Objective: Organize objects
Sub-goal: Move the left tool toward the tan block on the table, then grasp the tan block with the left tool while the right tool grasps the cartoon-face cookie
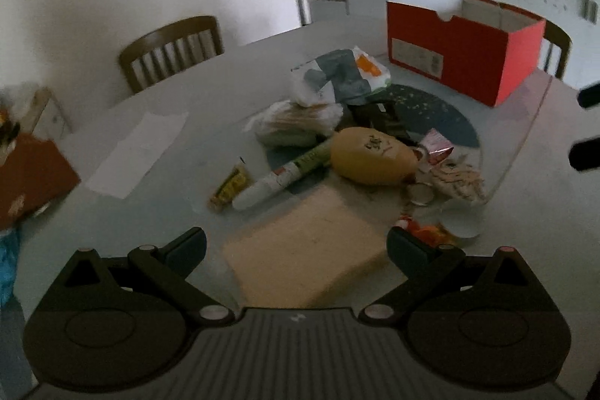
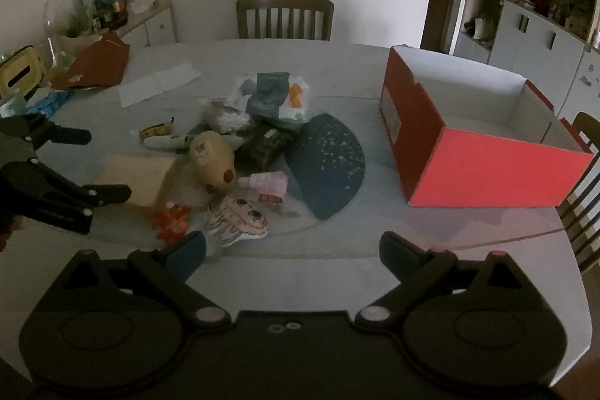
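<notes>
Since the red cardboard box (image 2: 483, 152) near the table's (image 2: 337, 272) right edge looks bare inside, I judge the tidying hardly begun: the whole clutter sits heaped at the table's middle, including a tan gourd-shaped toy (image 2: 212, 156), a white tube (image 1: 277, 180) and a beige pad (image 1: 305, 259). Both my grippers hover empty with jaws spread wide, the left gripper (image 1: 296, 246) low over the pad, the right gripper (image 2: 292, 246) above the near edge.
</notes>
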Action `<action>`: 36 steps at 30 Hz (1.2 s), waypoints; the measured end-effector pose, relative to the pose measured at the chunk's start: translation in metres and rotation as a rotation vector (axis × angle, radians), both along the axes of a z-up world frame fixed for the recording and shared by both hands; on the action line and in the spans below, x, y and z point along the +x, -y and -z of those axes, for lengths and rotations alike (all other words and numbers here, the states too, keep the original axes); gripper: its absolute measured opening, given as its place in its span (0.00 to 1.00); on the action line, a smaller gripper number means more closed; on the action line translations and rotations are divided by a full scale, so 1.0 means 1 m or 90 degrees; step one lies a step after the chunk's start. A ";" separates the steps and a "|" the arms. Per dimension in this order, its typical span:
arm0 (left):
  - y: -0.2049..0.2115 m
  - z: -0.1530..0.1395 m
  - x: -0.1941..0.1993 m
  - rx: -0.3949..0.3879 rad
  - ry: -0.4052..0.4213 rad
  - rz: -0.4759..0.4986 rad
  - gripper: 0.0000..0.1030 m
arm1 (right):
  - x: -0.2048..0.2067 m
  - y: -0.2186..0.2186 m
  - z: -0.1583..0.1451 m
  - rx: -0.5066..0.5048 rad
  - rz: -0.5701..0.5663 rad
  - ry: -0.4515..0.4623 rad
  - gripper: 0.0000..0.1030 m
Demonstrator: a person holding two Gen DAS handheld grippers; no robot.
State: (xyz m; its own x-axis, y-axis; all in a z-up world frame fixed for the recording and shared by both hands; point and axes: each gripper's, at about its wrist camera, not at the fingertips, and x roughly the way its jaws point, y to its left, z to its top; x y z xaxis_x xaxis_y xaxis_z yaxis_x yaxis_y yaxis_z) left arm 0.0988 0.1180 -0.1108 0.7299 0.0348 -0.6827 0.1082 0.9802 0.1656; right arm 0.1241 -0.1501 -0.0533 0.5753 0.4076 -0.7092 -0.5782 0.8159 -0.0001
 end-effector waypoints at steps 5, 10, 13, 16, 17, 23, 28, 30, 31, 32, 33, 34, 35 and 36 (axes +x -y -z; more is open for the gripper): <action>-0.006 0.004 0.010 0.050 -0.015 0.092 1.00 | 0.011 -0.014 0.004 -0.011 -0.023 -0.006 0.96; -0.014 0.013 0.026 0.043 -0.066 0.139 1.00 | 0.016 -0.024 0.007 -0.018 -0.041 -0.011 0.96; -0.019 0.016 0.037 0.011 -0.089 0.150 1.00 | 0.019 -0.028 0.010 -0.026 -0.054 -0.014 0.96; -0.020 0.022 0.046 0.001 -0.122 0.166 1.00 | 0.024 -0.033 0.013 -0.035 -0.061 -0.019 0.96; -0.019 0.025 0.047 0.009 -0.124 0.171 1.00 | 0.027 -0.034 0.014 -0.034 -0.062 -0.023 0.96; -0.014 0.030 0.053 0.025 -0.119 0.175 1.00 | 0.043 -0.041 0.026 -0.030 -0.054 -0.055 0.95; -0.011 0.031 0.057 0.019 -0.107 0.149 1.00 | 0.055 -0.050 0.041 -0.024 -0.054 -0.088 0.91; -0.010 0.032 0.057 0.014 -0.105 0.133 1.00 | 0.058 -0.053 0.047 -0.025 -0.057 -0.099 0.89; -0.009 0.032 0.057 0.012 -0.104 0.127 1.00 | 0.060 -0.055 0.050 -0.024 -0.057 -0.105 0.87; -0.009 0.033 0.057 0.009 -0.103 0.120 1.00 | 0.062 -0.056 0.052 -0.022 -0.059 -0.113 0.86; -0.008 0.033 0.057 0.006 -0.103 0.114 1.00 | 0.063 -0.057 0.053 -0.020 -0.062 -0.118 0.85; -0.008 0.033 0.057 0.003 -0.104 0.109 1.00 | 0.063 -0.057 0.054 -0.017 -0.066 -0.121 0.83; -0.007 0.033 0.057 0.001 -0.105 0.103 1.00 | 0.064 -0.059 0.055 -0.015 -0.070 -0.124 0.81; -0.007 0.033 0.057 -0.001 -0.106 0.097 0.99 | 0.064 -0.060 0.055 -0.014 -0.074 -0.128 0.79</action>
State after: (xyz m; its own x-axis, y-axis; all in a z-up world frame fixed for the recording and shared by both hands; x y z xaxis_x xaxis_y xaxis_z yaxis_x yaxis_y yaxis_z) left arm 0.1557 0.1248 -0.1439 0.6041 -0.0691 -0.7939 0.2813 0.9506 0.1313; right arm 0.1885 -0.0903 -0.1084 0.3719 0.4466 -0.8137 -0.6589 0.7445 0.1075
